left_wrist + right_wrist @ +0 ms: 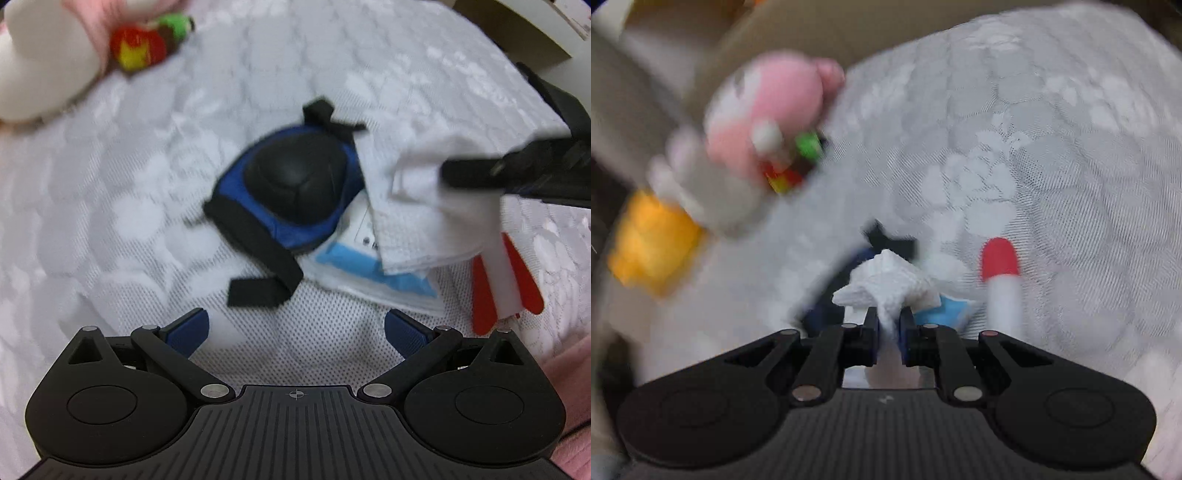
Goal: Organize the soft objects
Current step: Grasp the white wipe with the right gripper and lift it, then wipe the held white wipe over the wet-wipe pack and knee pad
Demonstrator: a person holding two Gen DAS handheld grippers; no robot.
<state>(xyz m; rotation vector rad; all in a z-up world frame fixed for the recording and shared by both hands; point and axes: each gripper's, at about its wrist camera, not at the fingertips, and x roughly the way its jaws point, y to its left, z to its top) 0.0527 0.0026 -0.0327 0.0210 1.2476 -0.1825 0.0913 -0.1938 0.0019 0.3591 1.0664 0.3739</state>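
A blue knee pad [291, 188] with a black cap and black straps lies on the white lace bedcover [147, 184]. My left gripper [297, 328] hangs open just short of it, with nothing between its fingers. Beside the pad, a white paper towel [424, 206] is lifted at one corner by my right gripper [458, 171]. In the right wrist view my right gripper [889, 325] is shut on the bunched paper towel [886, 280]. The knee pad [827, 302] is mostly hidden behind it.
A blue and white packet [369, 269] lies under the towel, and a red and white glove [506, 284] to its right. A pink and white plush [757, 122], a small red, yellow and green toy [144, 44] and an orange object [650, 240] sit at the far left.
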